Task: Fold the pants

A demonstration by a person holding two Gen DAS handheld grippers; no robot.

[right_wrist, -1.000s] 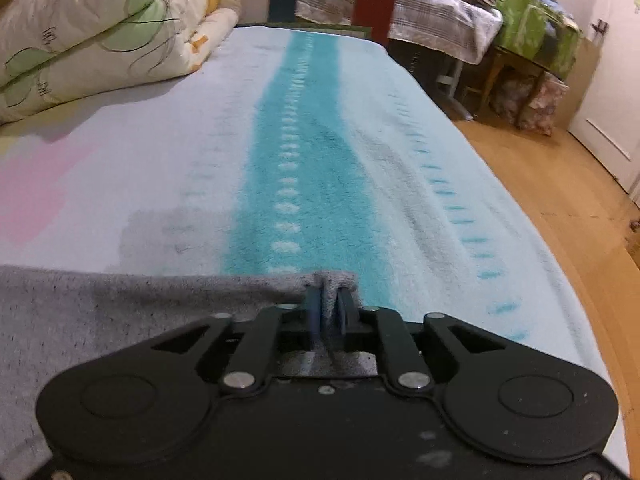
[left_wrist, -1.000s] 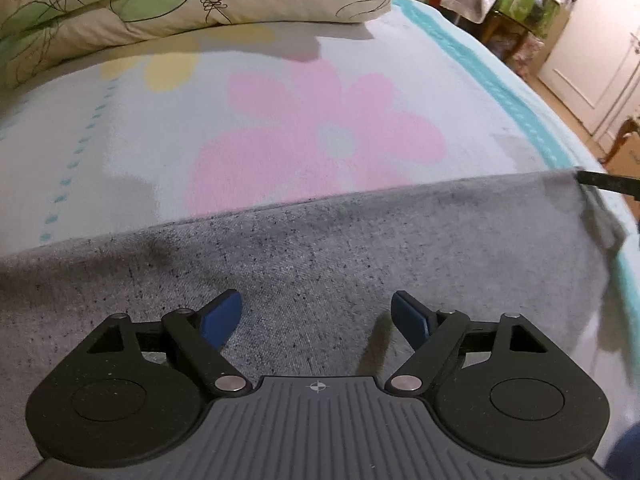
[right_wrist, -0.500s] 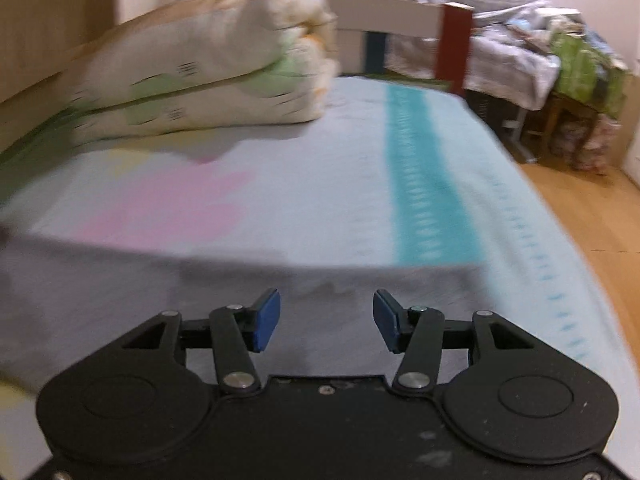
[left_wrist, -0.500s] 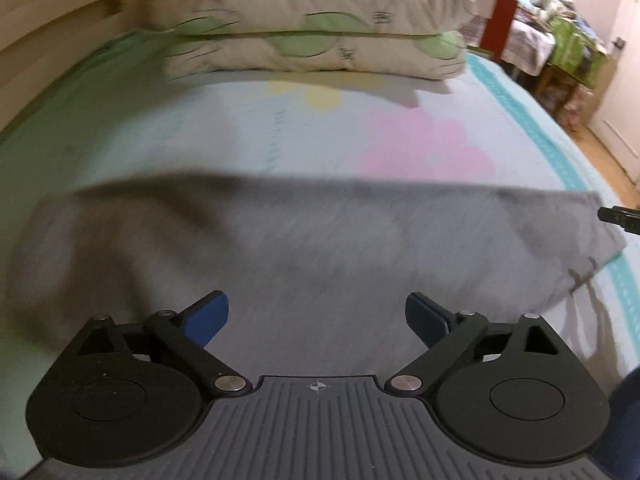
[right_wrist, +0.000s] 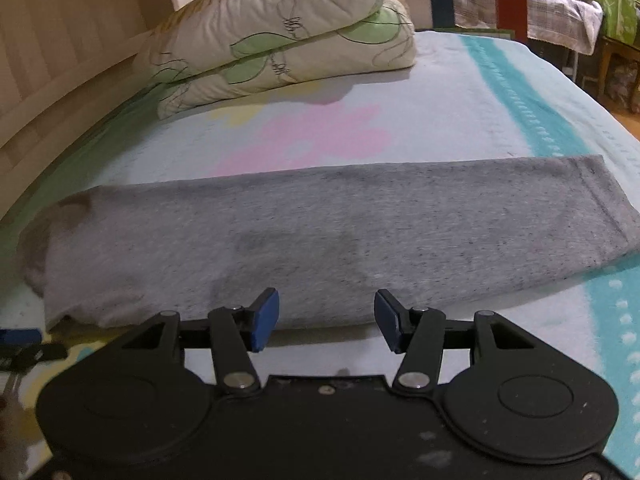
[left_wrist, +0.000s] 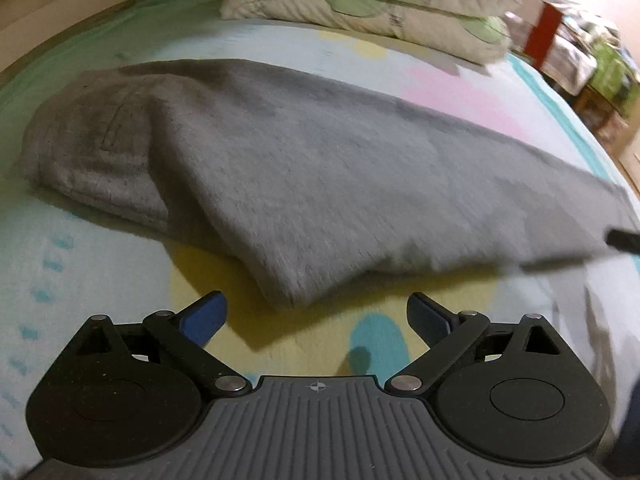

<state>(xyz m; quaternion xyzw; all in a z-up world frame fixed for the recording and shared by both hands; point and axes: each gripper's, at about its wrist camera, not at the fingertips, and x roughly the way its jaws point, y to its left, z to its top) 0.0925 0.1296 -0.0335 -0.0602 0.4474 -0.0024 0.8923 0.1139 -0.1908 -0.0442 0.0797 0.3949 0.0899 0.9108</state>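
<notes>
Pants [right_wrist: 280, 232], grey, lie lengthwise on bed [right_wrist: 500, 112], waist end left, cuff end right, legs stacked as if halved lengthwise for a crosswise fold; left gripper [left_wrist: 316, 316] and right gripper [right_wrist: 326, 320], fingers spread and empty, hover at near edge.

Home bedroom. A bed [right_wrist: 460, 92] with a flower-print sheet fills most of both views; a folded quilt [right_wrist: 280, 36] lies upper left beside a wooden headboard [right_wrist: 60, 60]. Upper right of the right wrist view: cluttered table [right_wrist: 560, 4], wood floor [right_wrist: 630, 126].
</notes>
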